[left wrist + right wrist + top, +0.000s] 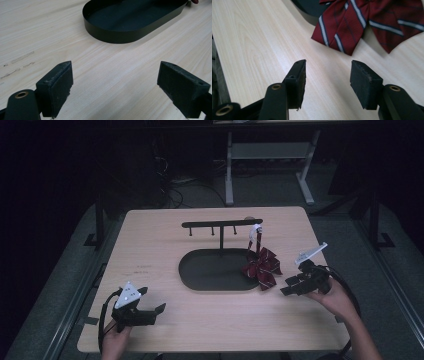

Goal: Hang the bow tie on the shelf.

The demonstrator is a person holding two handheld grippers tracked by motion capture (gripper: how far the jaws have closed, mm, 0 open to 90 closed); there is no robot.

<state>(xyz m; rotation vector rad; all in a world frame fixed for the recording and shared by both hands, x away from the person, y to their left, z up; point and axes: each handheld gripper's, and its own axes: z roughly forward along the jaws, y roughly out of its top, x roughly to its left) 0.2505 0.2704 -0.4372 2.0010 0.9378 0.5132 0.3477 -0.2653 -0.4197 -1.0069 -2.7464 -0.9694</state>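
Bow tie [262, 266] hangs off rack [222, 224] over tray [210, 270] rim; right gripper [291, 286] spread, just beside; left gripper [150, 311] spread.

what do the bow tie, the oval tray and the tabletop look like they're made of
Bow tie: woven fabric, dark red with white and navy stripes; a fine ribbed weave shows. Oval tray: probably thin sheet metal, matte black, given its thin even wall. Tabletop: pale wood grain, smooth; possibly laminate rather than solid wood.

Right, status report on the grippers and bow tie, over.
Both grippers, left and right, open, empty. Bow tie hangs from stand, draping over tray rim. Path clear.
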